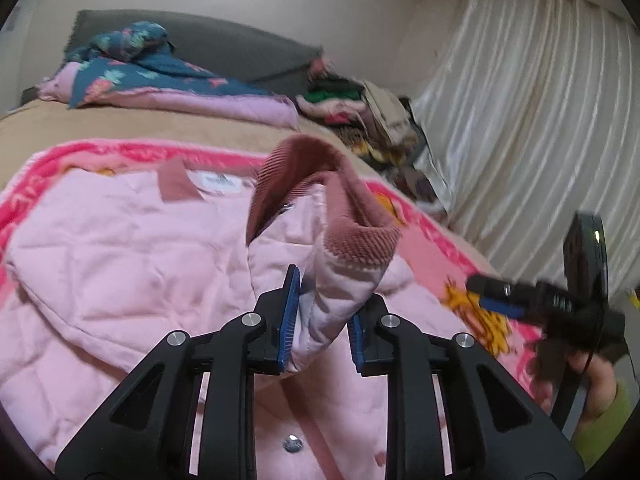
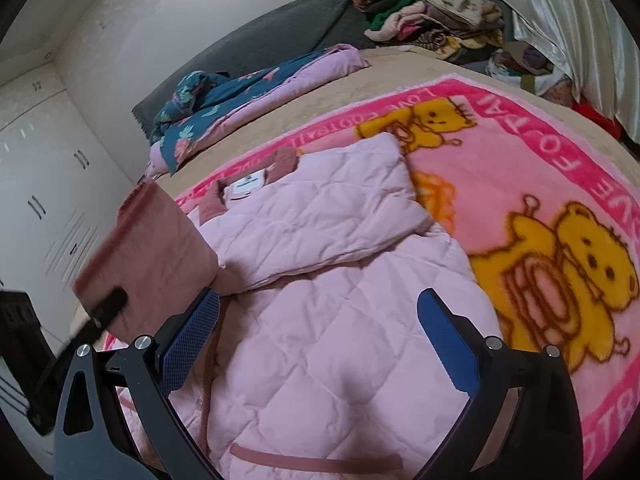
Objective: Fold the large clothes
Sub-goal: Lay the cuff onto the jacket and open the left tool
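The pale pink quilted jacket (image 2: 320,280) lies spread on a bright pink fleece blanket with yellow bears (image 2: 560,208) on the bed; the left gripper (image 1: 320,320) pinches its sleeve end with the dusty-rose ribbed cuff (image 1: 320,184), lifted off the jacket; the right gripper (image 2: 320,344) hovers above the jacket, fingers spread wide.

Pink jacket sleeve (image 1: 320,292) (ribbed cuff (image 1: 362,246)) between jaws

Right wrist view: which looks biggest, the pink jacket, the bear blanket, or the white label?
1. bear blanket or pink jacket: unsure, since the jacket lies nearer and covers part of the blanket.
2. white label: clearly smallest.
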A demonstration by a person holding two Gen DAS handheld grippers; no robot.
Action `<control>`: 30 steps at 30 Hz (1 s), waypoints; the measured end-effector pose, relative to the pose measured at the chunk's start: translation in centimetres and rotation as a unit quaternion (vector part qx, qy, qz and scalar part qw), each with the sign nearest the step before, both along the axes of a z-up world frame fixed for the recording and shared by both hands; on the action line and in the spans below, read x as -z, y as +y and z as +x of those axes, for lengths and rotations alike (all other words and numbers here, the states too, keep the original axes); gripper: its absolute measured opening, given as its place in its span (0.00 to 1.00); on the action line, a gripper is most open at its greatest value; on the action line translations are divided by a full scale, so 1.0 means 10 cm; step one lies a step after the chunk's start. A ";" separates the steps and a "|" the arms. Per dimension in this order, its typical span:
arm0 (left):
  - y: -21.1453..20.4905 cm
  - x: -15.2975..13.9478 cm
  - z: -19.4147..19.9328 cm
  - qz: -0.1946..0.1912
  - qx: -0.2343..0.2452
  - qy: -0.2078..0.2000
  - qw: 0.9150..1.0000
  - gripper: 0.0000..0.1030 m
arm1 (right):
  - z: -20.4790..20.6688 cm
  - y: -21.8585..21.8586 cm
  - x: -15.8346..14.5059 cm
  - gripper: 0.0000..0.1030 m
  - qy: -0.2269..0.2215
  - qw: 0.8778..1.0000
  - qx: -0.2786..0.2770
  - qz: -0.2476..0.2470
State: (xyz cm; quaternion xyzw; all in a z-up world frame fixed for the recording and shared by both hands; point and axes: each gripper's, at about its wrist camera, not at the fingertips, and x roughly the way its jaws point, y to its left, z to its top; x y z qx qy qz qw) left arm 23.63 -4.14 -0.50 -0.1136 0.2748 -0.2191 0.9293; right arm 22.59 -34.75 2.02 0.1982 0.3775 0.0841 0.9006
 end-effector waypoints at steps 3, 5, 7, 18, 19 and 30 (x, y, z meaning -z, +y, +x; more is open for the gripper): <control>-0.10 0.09 -0.01 0.021 0.016 0.015 1.000 0.25 | -0.02 -0.09 0.05 0.96 0.006 1.000 0.008 0.007; -0.16 0.15 -0.01 0.037 0.021 0.033 0.999 0.40 | -0.03 -0.15 0.09 0.96 0.014 1.000 0.010 0.021; -0.23 0.20 -0.05 0.041 0.042 0.044 0.997 0.58 | -0.04 -0.20 0.13 0.96 0.021 0.999 0.016 0.025; -0.07 0.11 -0.14 0.094 0.020 0.021 0.995 0.91 | -0.08 -0.14 0.17 0.96 0.035 0.999 -0.003 0.024; 0.03 0.10 -0.08 0.099 -0.004 0.020 0.995 0.91 | -0.06 -0.09 0.19 0.96 0.039 0.999 -0.011 0.024; 1.12 0.19 0.44 0.104 -0.185 0.069 0.975 0.91 | 0.19 0.74 0.55 0.96 0.105 0.989 -0.095 0.052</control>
